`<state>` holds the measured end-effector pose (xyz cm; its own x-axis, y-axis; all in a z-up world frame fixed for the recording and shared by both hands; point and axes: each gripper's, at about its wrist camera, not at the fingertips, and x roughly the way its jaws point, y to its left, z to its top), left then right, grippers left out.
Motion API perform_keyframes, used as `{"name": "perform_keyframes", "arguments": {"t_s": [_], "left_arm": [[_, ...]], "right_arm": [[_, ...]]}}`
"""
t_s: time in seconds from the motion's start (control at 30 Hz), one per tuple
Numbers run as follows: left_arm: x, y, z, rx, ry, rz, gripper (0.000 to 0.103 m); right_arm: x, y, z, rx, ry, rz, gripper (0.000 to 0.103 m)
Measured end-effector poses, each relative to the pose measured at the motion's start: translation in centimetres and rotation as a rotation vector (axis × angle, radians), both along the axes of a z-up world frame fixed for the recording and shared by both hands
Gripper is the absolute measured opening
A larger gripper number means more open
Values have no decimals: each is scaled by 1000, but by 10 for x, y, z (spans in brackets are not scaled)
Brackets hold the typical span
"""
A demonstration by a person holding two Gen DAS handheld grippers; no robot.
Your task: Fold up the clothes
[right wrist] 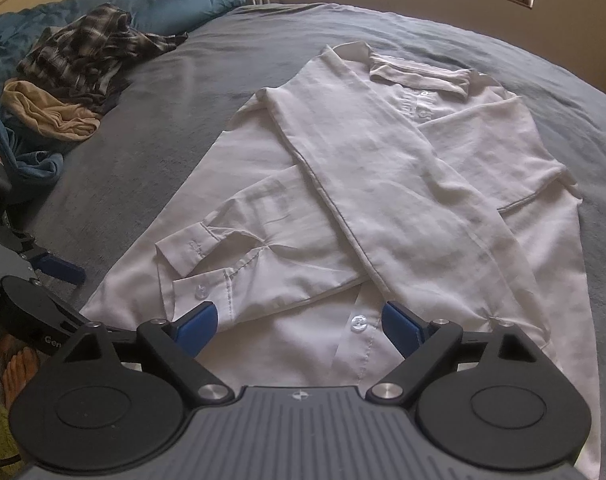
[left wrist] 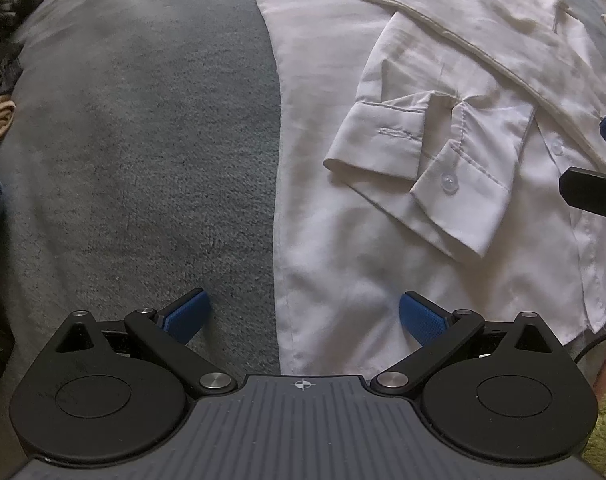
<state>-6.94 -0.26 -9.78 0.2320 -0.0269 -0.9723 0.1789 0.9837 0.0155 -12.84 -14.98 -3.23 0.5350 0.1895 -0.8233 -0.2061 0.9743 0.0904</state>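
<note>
1. Bedroom, grey blanket (right wrist: 175, 128) over the bed as work surface, window ledge at far end. Unfolded pile at the far left: plaid garment (right wrist: 87, 44), tan garment (right wrist: 51, 116), blue item nearer the edge.
2. White shirt (right wrist: 383, 184) lies flat, button side up, collar (right wrist: 419, 76) at the far end, hem nearest the grippers.
3. Done so far: both sleeves are folded in across the chest. One runs diagonally from the far-left shoulder down toward the near right; the other lies under it with its cuff (left wrist: 419, 168) ending on the near-left part of the body.
4. Left gripper (left wrist: 303, 316): released, jaws wide, nothing between them. It hovers over the shirt's left side edge near the hem, one pad above blanket, the other above cloth.
5. Right gripper (right wrist: 299, 324): also released, jaws wide, pads not pressing anything. It sits over the button placket near the hem, just beside the cuff.
6. Left to do, my read: side panels not yet folded in, no hem-to-collar fold yet. Roughly a third done on this shirt.
7. Pile at the far left is untouched, so the overall task is at an early stage.
</note>
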Motion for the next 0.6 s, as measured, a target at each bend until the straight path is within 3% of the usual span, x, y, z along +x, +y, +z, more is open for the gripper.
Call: {"name": "perform_keyframes", "arguments": {"t_s": [0.33,0.6], "left_arm": [[-1,-1,2,-27,-5,-11,93],[-3,-1,6,-61,-17,-26,74]], "right_arm": [[-1,2,0,-1,-1,0,92],[-3,2,2,2,-7,4,92]]}}
